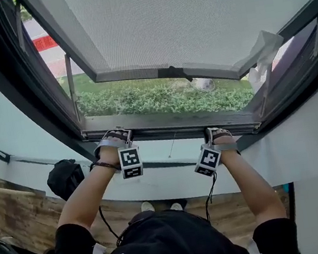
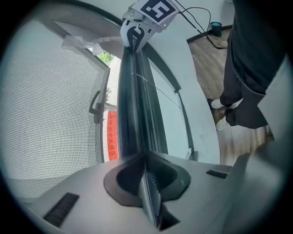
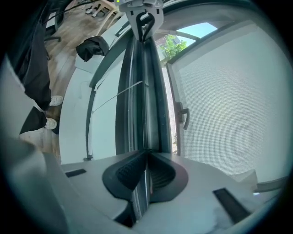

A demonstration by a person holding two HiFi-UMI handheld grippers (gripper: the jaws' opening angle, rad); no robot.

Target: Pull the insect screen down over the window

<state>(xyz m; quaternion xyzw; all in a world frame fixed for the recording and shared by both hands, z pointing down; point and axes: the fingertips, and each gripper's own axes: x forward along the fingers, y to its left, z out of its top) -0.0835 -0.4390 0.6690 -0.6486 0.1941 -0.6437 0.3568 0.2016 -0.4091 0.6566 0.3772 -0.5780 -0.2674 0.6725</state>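
Note:
The insect screen's dark bottom bar [image 1: 165,127] lies along the lower edge of the window frame. My left gripper [image 1: 114,137] is shut on the bar's left part and my right gripper [image 1: 215,134] on its right part. In the left gripper view the bar [image 2: 132,105] runs from my shut jaws [image 2: 146,157] up to the right gripper [image 2: 136,34], with grey mesh [image 2: 50,105] beside it. The right gripper view mirrors this: jaws [image 3: 146,153] clamp the bar [image 3: 144,100], the left gripper [image 3: 145,20] is at its far end, and mesh [image 3: 229,100] is at the right.
An outward-opened window sash [image 1: 190,23] hangs above, its handle [image 2: 97,106] showing through the mesh. A hedge [image 1: 160,99] lies outside. A black bag [image 1: 65,177] sits on the ledge at left. White wall [image 1: 306,148] and wooden floor [image 1: 23,216] lie below the sill.

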